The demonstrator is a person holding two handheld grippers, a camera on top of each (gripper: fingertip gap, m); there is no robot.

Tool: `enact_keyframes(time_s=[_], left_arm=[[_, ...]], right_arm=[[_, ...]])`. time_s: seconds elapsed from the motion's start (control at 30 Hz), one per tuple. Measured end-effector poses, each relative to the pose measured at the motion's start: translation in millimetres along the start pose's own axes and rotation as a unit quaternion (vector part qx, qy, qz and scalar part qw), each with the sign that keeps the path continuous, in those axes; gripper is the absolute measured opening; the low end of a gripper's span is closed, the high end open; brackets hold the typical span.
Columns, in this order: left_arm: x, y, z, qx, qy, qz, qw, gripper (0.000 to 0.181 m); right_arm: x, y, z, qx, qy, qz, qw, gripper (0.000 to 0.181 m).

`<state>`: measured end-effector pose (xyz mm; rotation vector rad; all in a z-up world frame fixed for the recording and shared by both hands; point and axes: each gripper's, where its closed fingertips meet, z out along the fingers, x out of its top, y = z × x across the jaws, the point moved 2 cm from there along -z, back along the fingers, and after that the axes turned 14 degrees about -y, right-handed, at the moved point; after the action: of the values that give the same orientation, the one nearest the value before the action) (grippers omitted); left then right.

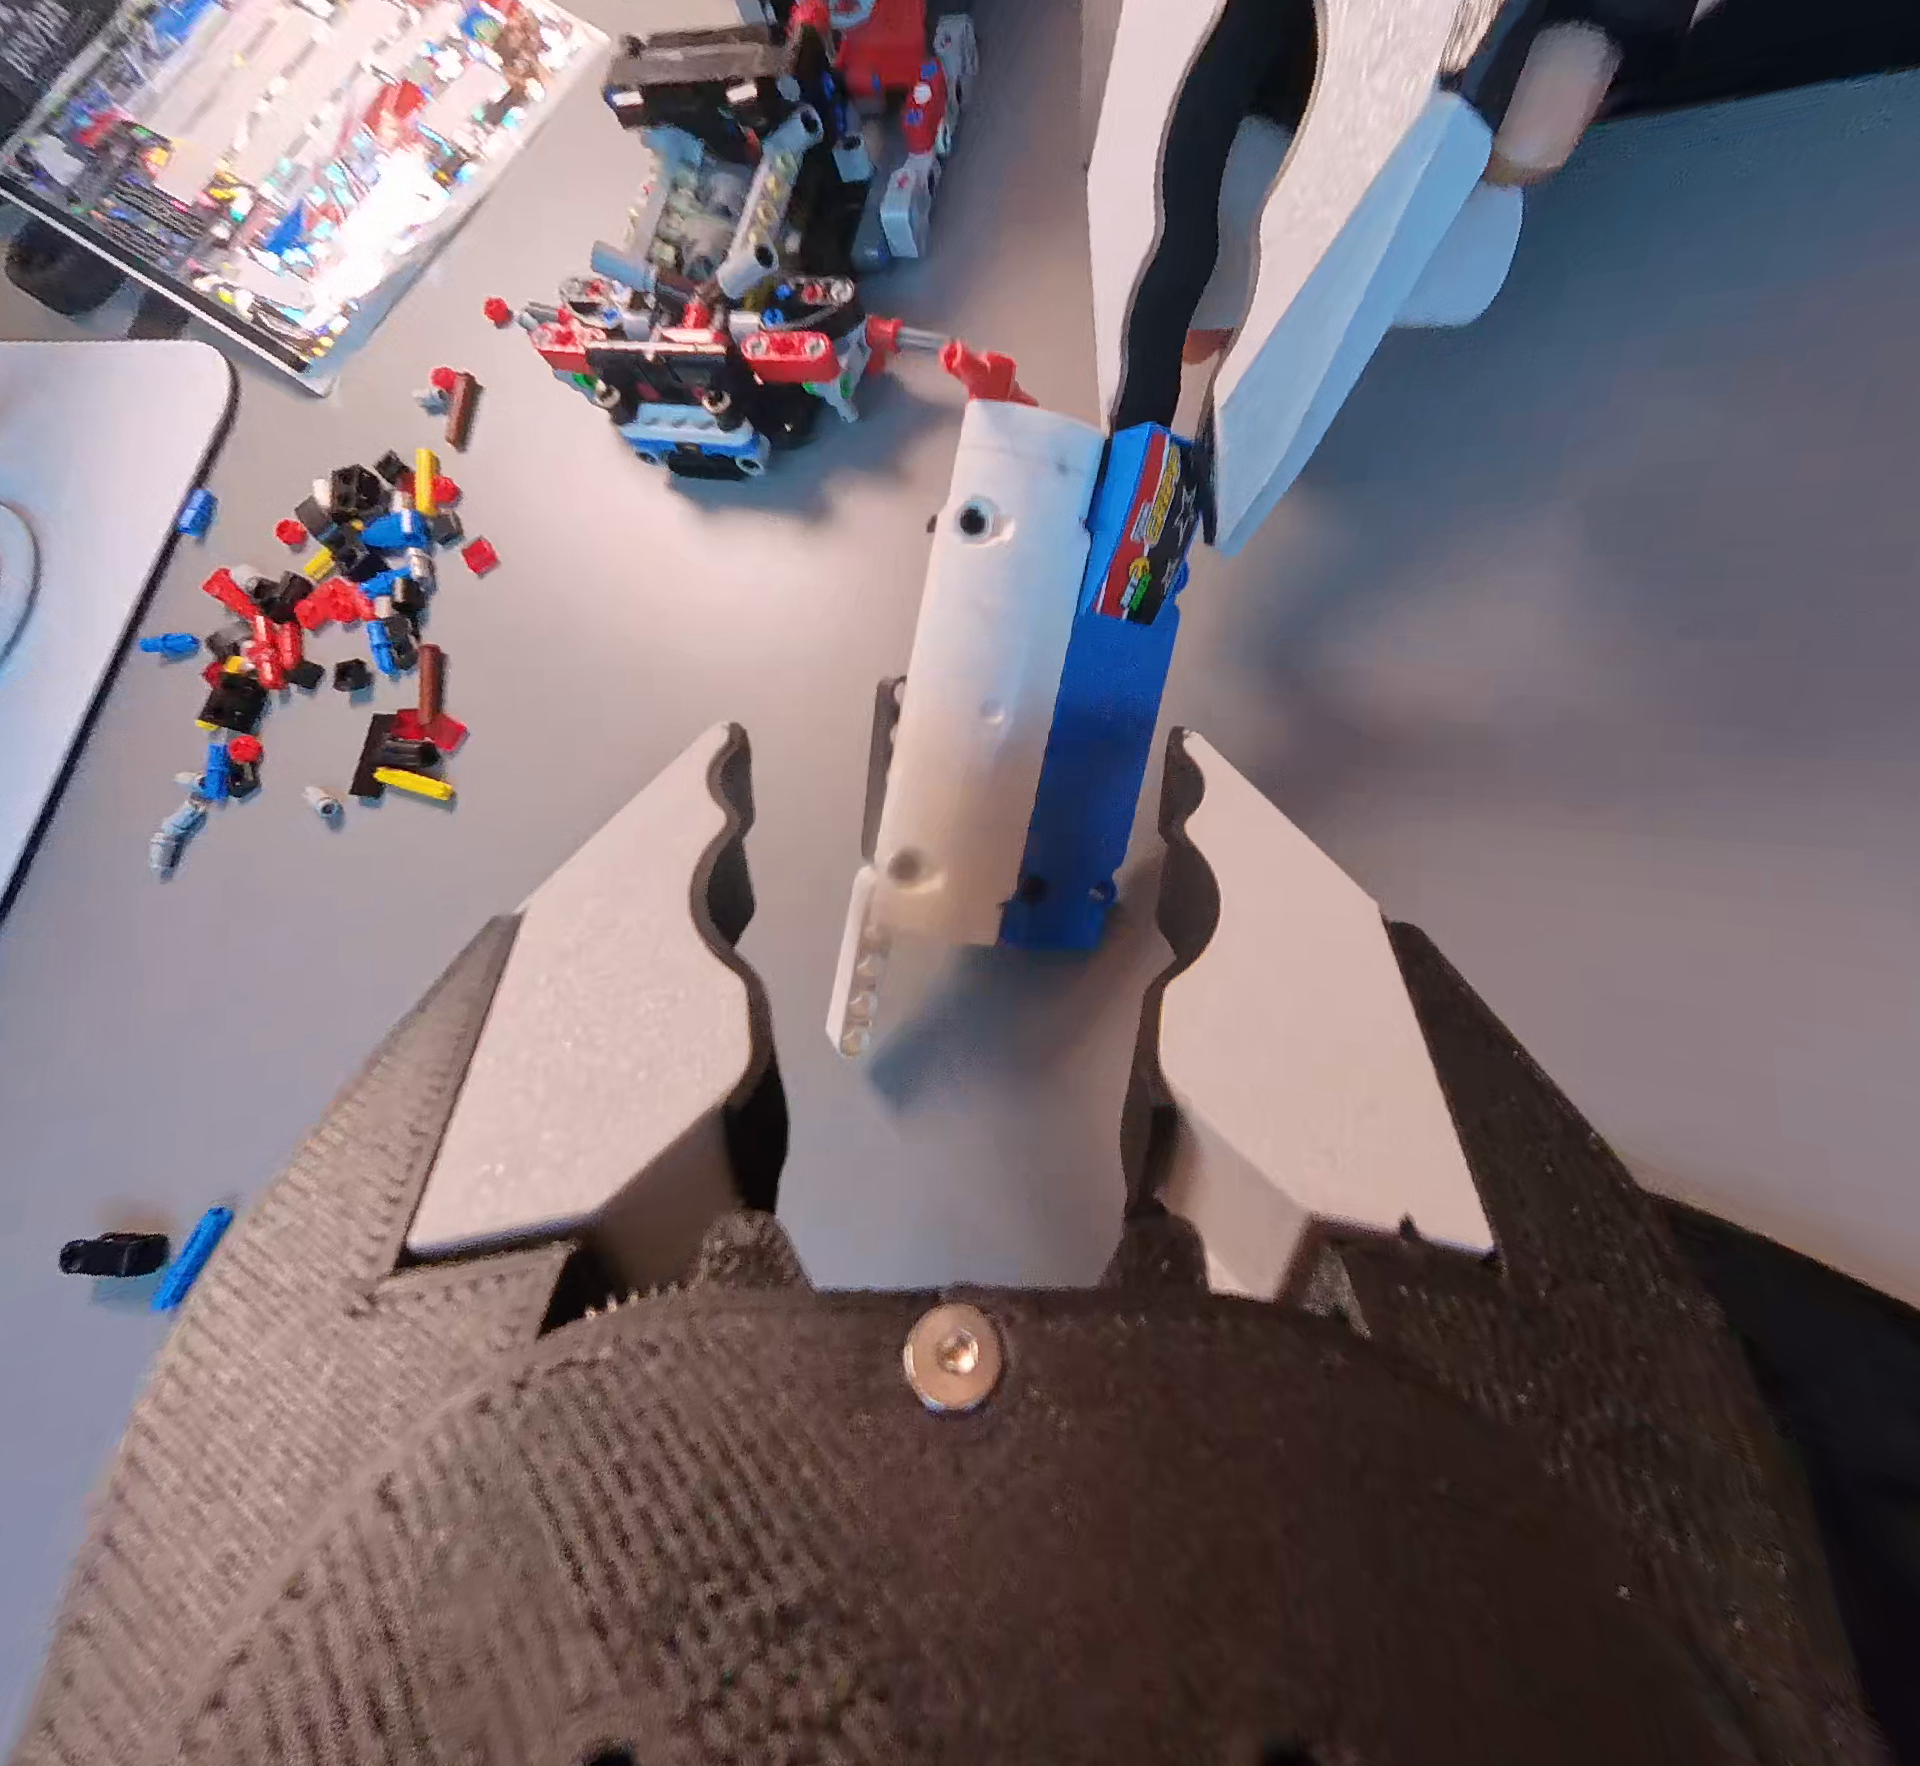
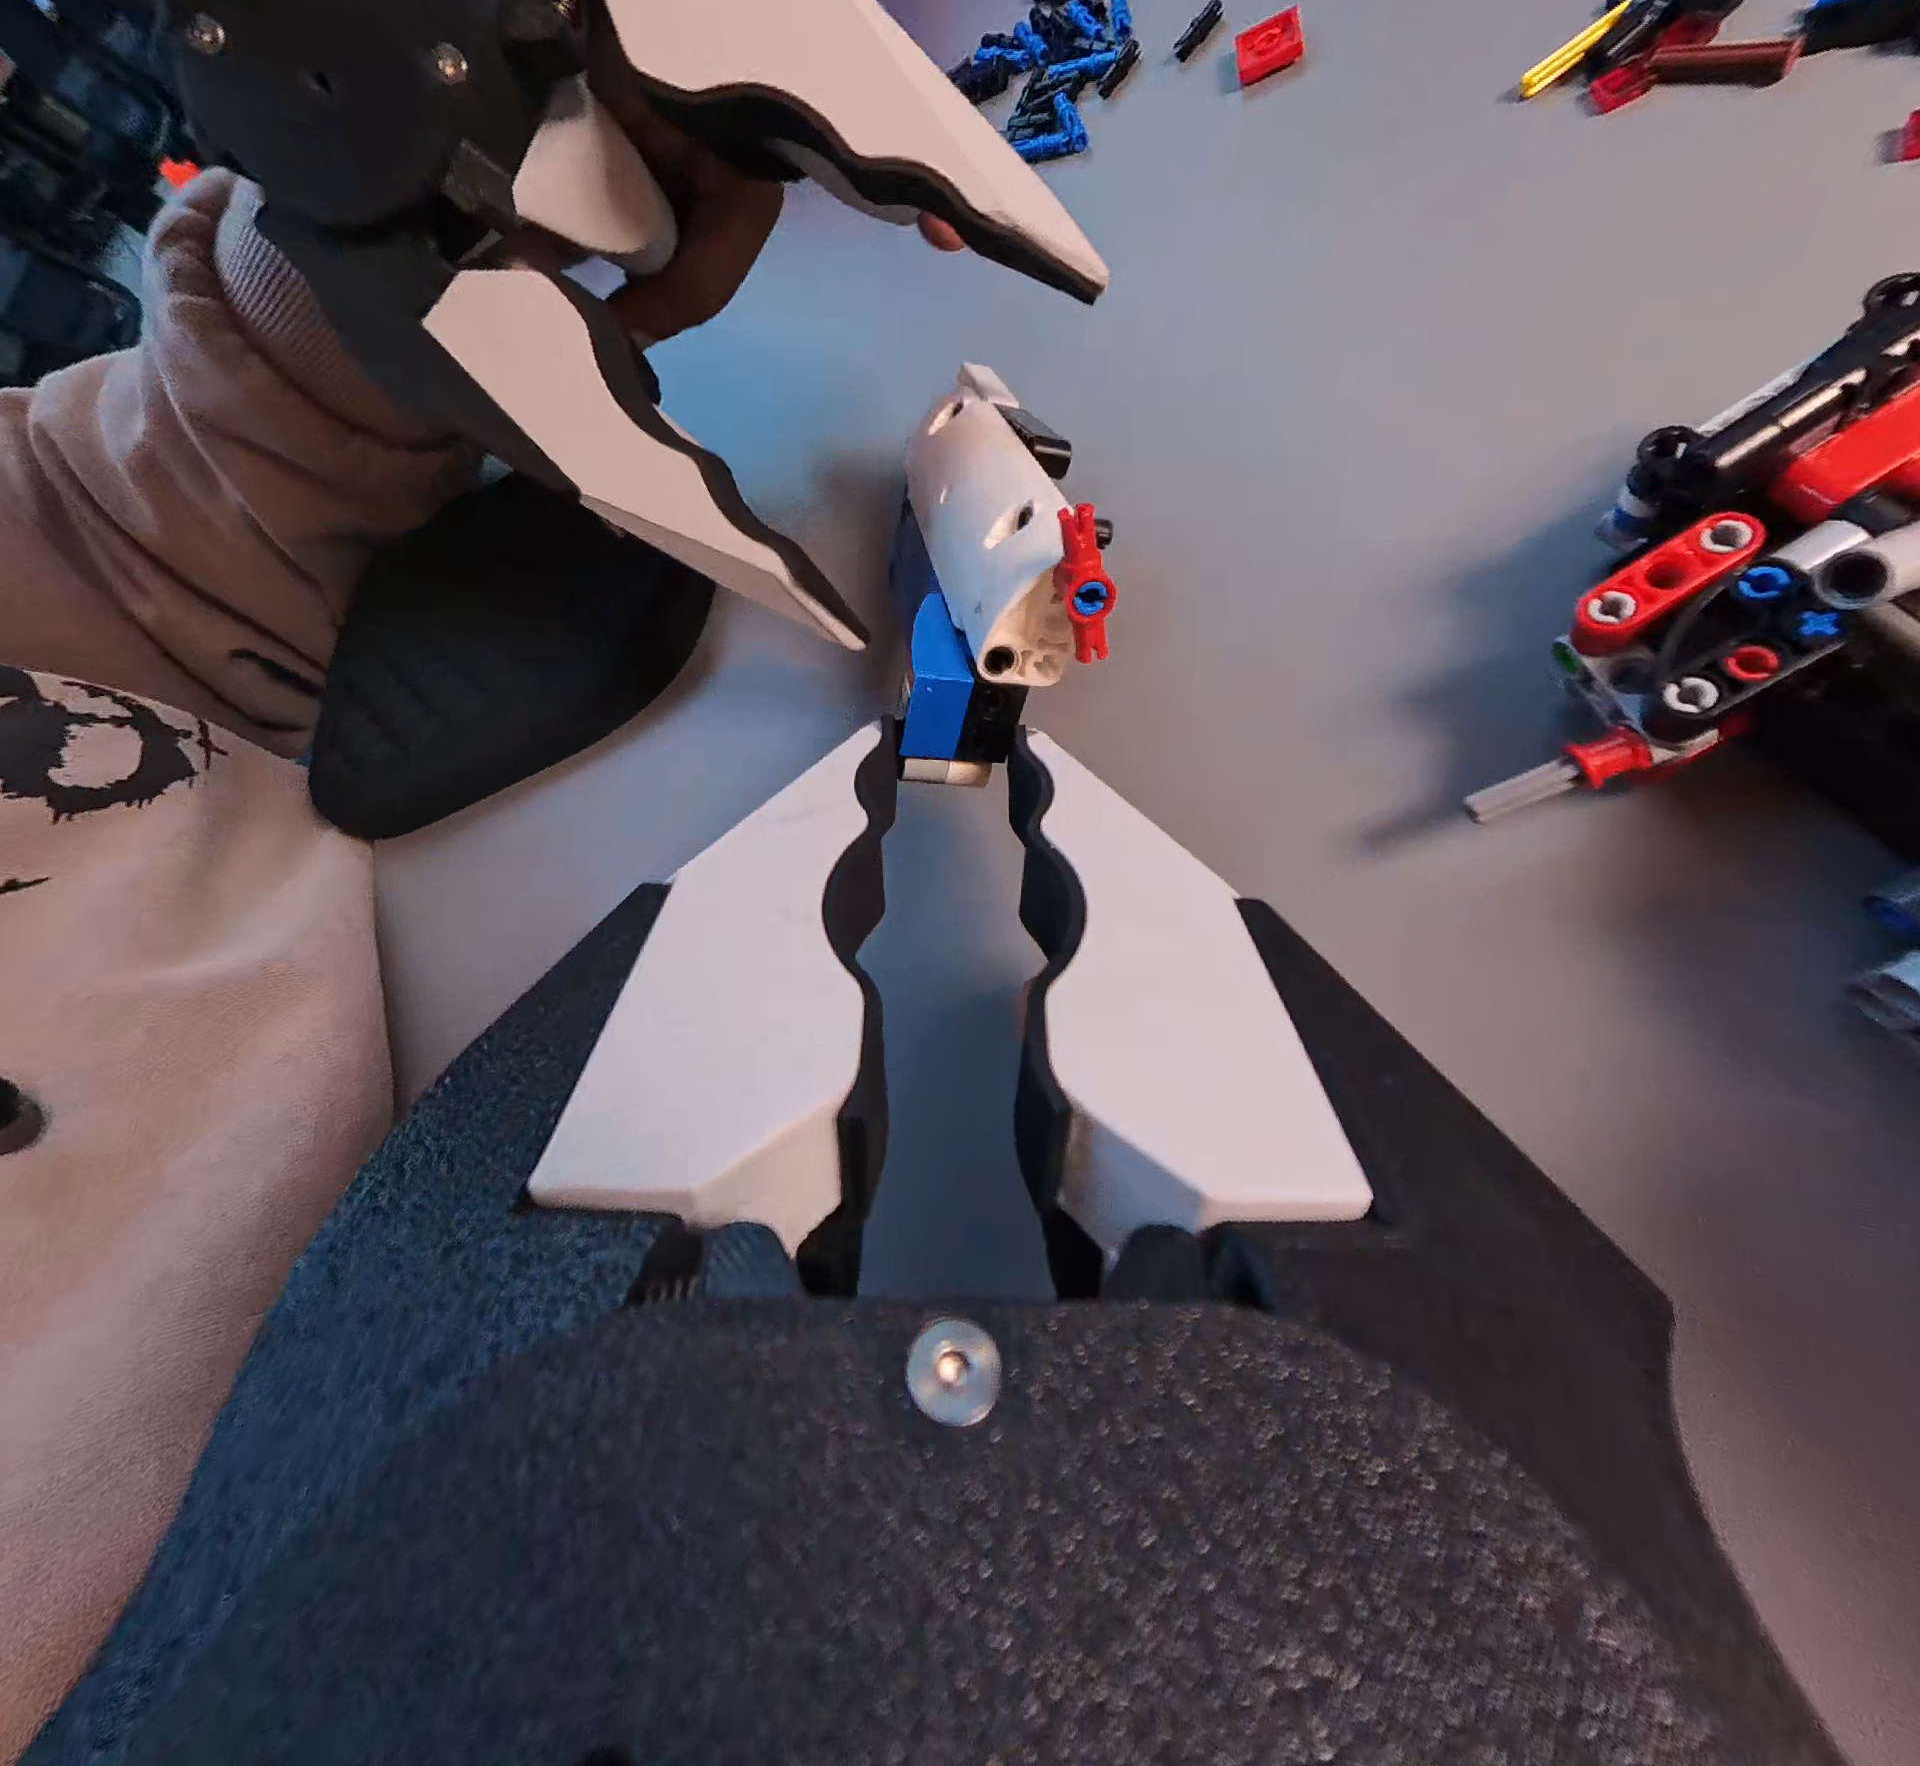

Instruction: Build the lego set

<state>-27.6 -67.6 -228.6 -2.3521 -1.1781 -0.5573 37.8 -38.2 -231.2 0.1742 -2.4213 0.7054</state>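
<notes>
A long white-and-blue Lego sub-assembly (image 1: pixel 987 677) with a stickered blue end and a red connector (image 2: pixel 1083 578) lies low over the grey table. My right gripper (image 2: pixel 954 742) is shut on its blue-and-black end (image 2: pixel 940 693). In the left wrist view it comes in from the top right (image 1: pixel 1174 480). My left gripper (image 1: pixel 956 750) is open. Its fingers stand on either side of the sub-assembly's other end, and the right finger is very close to the blue side. In the right wrist view the left gripper (image 2: pixel 977 459) spreads wide over the white panel (image 2: pixel 977 511).
A partly built red, black and white Lego car (image 1: pixel 748 210) stands behind, also at the right of the right wrist view (image 2: pixel 1766 594). There is a pile of loose pieces (image 1: pixel 322 636), an open instruction booklet (image 1: pixel 281 116), blue and black pins (image 2: pixel 1070 43), and a person's sleeve (image 2: pixel 156 573). The tips of one gripper are about 5 cm away from the tips of the other.
</notes>
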Motion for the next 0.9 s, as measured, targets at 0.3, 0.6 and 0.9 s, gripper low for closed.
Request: enact_keyframes(time_s=[0.3, 0.6, 0.9], left_arm=[[-12.8, 28.9, 16.6, -0.099, -0.024, 0.023, 0.995, 0.054], [-0.4, 22.2, -14.8, -0.125, 0.063, -0.026, 0.990, 0.069], [3.3, -19.1, -18.6, -0.087, 0.127, -0.113, 0.982, 0.067]], right_arm=[[0.4, -3.1, -31.9, -0.018, -0.006, -0.104, 0.994, 0.047], [-34.0, 131.4, -172.2, -0.322, -0.074, -0.122, 0.936, 0.088], [-46.3, 190.4, -160.9, -0.250, -0.078, -0.096, 0.960, 0.103]])
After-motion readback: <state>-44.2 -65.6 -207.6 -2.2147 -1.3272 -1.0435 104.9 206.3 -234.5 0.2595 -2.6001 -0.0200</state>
